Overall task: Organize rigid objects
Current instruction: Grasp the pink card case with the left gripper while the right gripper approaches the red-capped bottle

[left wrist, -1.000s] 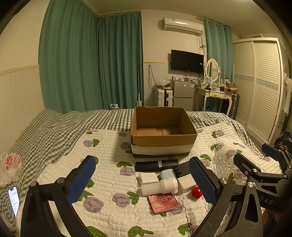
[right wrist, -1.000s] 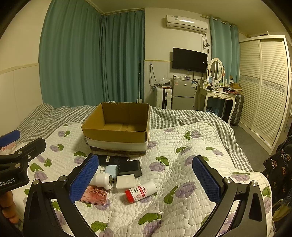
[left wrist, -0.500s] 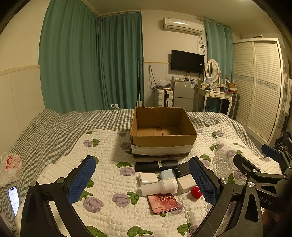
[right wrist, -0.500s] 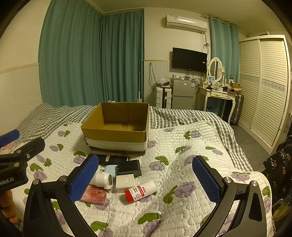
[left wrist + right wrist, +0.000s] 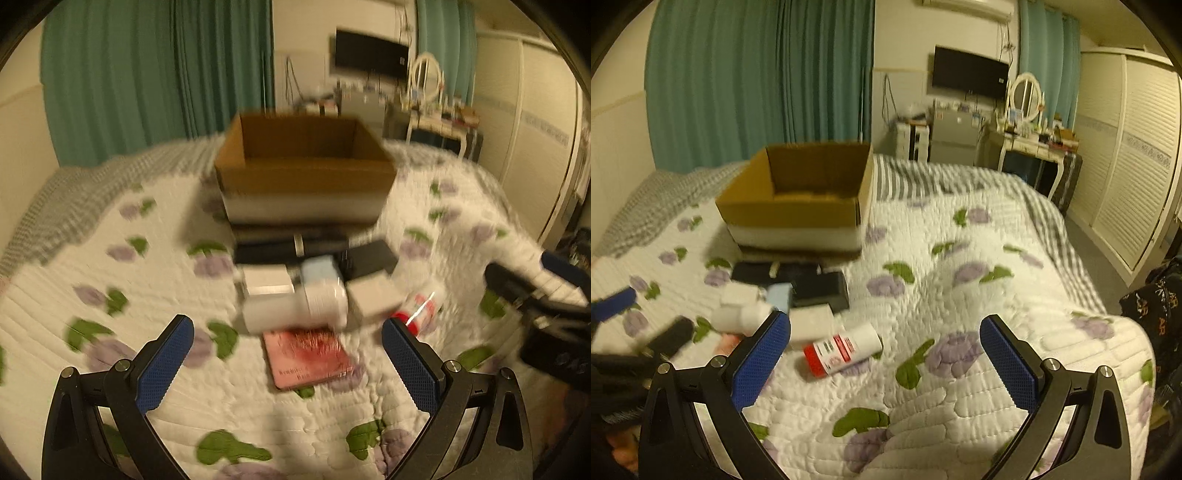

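Bed with a white floral quilt (image 5: 960, 295); landmark is the open cardboard box (image 5: 304, 173) sitting toward the far side of the quilt, its flaps up, and what shows of the inside is bare cardboard. The left wrist view is blurred. Objects lie in a cluster just in front of the box: a long black item (image 5: 291, 247) lies right against the box's near base, a black block (image 5: 371, 258) in front of the box's right corner, a pale blue piece (image 5: 319, 269) and a small white box (image 5: 267, 280) in front of those. Nearer still from the box, a white cylindrical device (image 5: 295, 310) lies on its side, touching a second white box (image 5: 375, 297). A white bottle with a red cap and label (image 5: 842, 349) lies on its side at the cluster's right edge; a pink booklet (image 5: 306, 356) lies flat, farthest from the box. Left gripper (image 5: 286, 363) has its jaws spread wide and holds nothing, above the quilt on the near side of the cluster, with the booklet between its blue pads (image 5: 164, 363). Right gripper (image 5: 886, 363) is likewise spread and empty, to the box's front right, with the bottle just inside its left pad. None of the objects is in the box.
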A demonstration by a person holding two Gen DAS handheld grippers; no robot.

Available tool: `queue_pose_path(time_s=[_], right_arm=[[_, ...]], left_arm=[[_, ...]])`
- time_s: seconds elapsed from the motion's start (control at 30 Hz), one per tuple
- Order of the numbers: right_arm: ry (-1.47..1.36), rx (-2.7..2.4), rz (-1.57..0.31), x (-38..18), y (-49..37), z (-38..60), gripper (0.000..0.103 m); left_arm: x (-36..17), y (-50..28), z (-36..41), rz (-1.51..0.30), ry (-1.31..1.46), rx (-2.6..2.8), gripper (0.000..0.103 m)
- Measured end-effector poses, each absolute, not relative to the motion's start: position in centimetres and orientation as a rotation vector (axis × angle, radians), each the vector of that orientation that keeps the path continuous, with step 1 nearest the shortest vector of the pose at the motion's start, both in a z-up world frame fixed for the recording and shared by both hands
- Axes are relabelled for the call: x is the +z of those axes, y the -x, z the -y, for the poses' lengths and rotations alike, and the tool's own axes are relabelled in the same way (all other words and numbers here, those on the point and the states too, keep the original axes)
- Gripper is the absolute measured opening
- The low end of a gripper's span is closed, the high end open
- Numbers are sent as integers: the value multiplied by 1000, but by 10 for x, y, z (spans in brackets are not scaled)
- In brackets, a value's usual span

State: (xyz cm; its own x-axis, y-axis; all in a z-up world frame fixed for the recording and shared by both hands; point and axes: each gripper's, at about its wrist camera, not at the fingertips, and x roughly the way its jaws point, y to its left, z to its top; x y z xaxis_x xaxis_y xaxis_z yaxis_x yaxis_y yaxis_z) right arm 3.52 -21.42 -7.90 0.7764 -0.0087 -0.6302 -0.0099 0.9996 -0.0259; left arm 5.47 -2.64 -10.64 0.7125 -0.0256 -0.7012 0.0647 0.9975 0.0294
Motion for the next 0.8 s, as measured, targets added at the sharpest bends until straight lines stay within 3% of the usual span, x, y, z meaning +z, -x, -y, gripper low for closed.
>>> queue_pose_path(time_s=[0.5, 0.57, 0.6, 0.8], right_arm=[[43, 64, -839, -122, -75, 201, 103], [55, 62, -853, -125, -78, 199, 103], [60, 61, -857, -126, -79, 198, 103], [86, 49, -868, -129, -81, 194, 103]], left_arm=[[-192, -112, 44, -1063, -100, -16, 99], [-189, -107, 44, -1055, -86, -38, 93], [-187, -104, 44, -1052, -80, -54, 77], [-171, -88, 31, -1026, -4, -118, 74]])
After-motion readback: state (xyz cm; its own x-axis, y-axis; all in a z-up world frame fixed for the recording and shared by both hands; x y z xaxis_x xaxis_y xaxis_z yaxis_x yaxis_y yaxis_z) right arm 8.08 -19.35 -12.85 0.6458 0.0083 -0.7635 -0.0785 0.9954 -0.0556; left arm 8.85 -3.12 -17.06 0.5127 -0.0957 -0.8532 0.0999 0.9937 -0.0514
